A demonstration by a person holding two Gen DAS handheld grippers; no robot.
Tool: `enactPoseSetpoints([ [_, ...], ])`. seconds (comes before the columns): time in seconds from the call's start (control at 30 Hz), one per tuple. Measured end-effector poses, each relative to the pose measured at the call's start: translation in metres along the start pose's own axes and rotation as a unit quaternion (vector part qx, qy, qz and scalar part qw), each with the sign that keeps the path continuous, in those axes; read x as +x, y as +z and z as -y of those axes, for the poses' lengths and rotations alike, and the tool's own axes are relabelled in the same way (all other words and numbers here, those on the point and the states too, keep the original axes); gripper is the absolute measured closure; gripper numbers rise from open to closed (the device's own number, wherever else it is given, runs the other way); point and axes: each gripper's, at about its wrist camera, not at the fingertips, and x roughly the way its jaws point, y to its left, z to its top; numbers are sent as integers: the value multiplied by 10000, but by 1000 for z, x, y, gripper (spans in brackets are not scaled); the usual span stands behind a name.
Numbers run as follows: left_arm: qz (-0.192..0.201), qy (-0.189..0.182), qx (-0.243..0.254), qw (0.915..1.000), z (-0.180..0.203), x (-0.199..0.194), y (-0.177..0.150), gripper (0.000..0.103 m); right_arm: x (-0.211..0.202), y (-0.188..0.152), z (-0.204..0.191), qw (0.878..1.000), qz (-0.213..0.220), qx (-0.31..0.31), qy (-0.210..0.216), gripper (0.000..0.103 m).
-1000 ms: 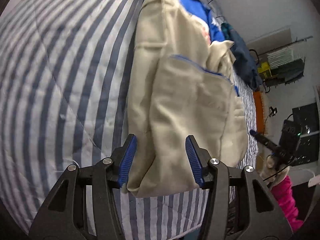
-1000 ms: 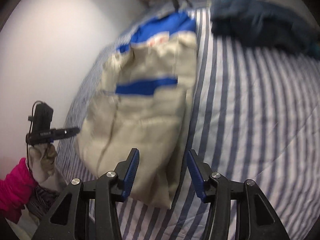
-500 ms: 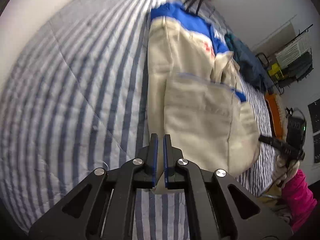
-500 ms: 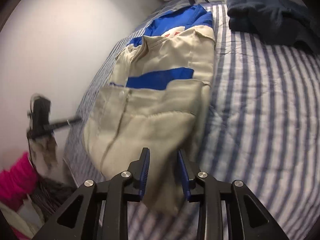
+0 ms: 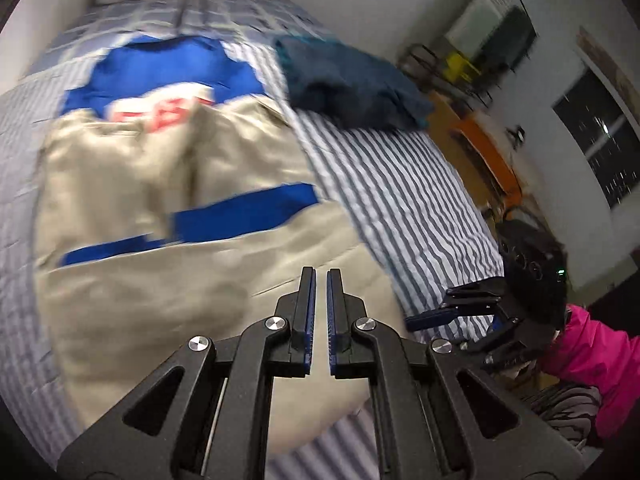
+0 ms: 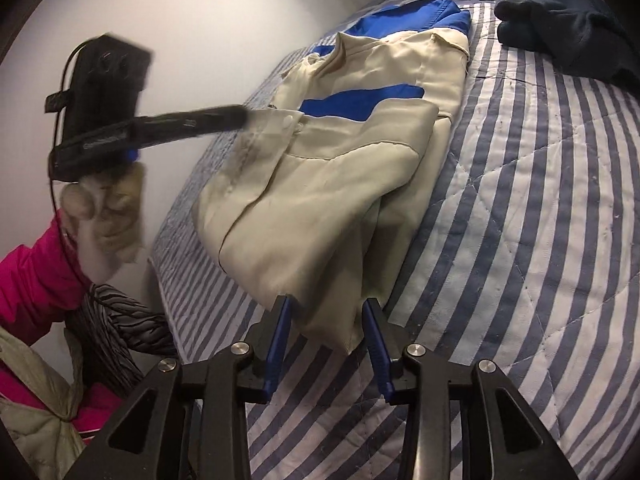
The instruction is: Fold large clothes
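Closure is the main change in the left wrist view: your left gripper (image 5: 319, 275), agape a second ago over the near hem, now has its jaws clenched to a thin slit. It has swung across, so the cream-and-blue jacket (image 5: 140, 320) spreads beneath and ahead of the jaws, with the striped bedspread (image 5: 400, 184) off to their right. From the blur, a thin fold of the jacket seems to be pinched and travelling with you. In the right wrist view, your right gripper (image 6: 328, 302) narrowed and has just been opening again. The jacket's near corner lies between the jaws, with the pads apparently not biting. To the jaws' left, the other gripper's tips meet the raised, blurred front edge. I judge the fold has started on one side only, so re-grip here before carrying it over.
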Motion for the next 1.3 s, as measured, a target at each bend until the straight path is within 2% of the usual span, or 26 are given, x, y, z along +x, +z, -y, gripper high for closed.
enactPoseSetpoints([
  [0.13,-228,24,-148,9996,-5,39,3,102,1,-4,6,9997,36,26,238,67],
  [0.2,-241,176,-266,9992,-16,53,1,102,5,-7,8,9994,-35,68,340,75],
  [0.27,-260,403,-433,9979,-33,64,-3,101,3,-11,8,9988,11,126,473,95],
  [0.3,-221,392,-492,9978,-39,67,-5,101,-2,-13,7,9983,138,126,555,99],
  [0.37,-116,277,-644,9975,-45,68,-9,101,-8,-20,12,9972,248,270,658,100],
  [0.43,-52,334,-574,9978,-42,69,-11,101,0,-27,20,9986,-33,355,403,100],
  [0.5,-49,380,-486,9981,-38,69,-11,101,-1,-27,18,9987,-87,371,325,100],
  [0.6,-6,428,-356,9984,-36,54,-9,101,-13,-20,1,9999,-47,73,59,95],
  [0.63,83,401,-339,9986,-36,45,-7,101,-18,-16,-7,9999,-34,-82,-109,91],
  [0.67,205,372,-341,9985,-38,28,-7,101,-23,-14,-12,9996,-9,-168,-219,81],
  [0.7,272,380,-341,9983,-38,16,-7,101,-32,-9,-22,9985,113,-334,-431,78],
  [0.8,649,410,-341,9965,-49,-43,-9,101,-54,5,-43,9941,545,-544,-766,77],
  [0.9,1069,614,-328,9918,-63,-103,-9,99,-79,24,-53,9867,1145,-448,-1065,77],
  [0.97,1306,856,-301,9873,-74,-139,-5,86,-96,39,-56,9817,1454,-251,-1207,73],
  [1.0,1402,1030,-302,9843,-82,-159,-3,68,-100,47,-57,9806,1533,-186,-1211,67],
  [1.03,1478,1166,-303,9817,-87,-173,0,52,-107,56,-58,9792,1640,-118,-1192,49],
  [1.07,1568,1228,-298,9795,-92,-183,2,48,-115,66,-61,9768,1774,-83,-1197,39],
  [1.17,1846,1381,-442,9721,-116,-214,14,48,-132,96,-69,9689,1998,-249,-1435,39],
  [1.3,2080,1260,-794,9667,-150,-236,45,48,-146,145,-75,9602,2053,-573,-1802,39],
])
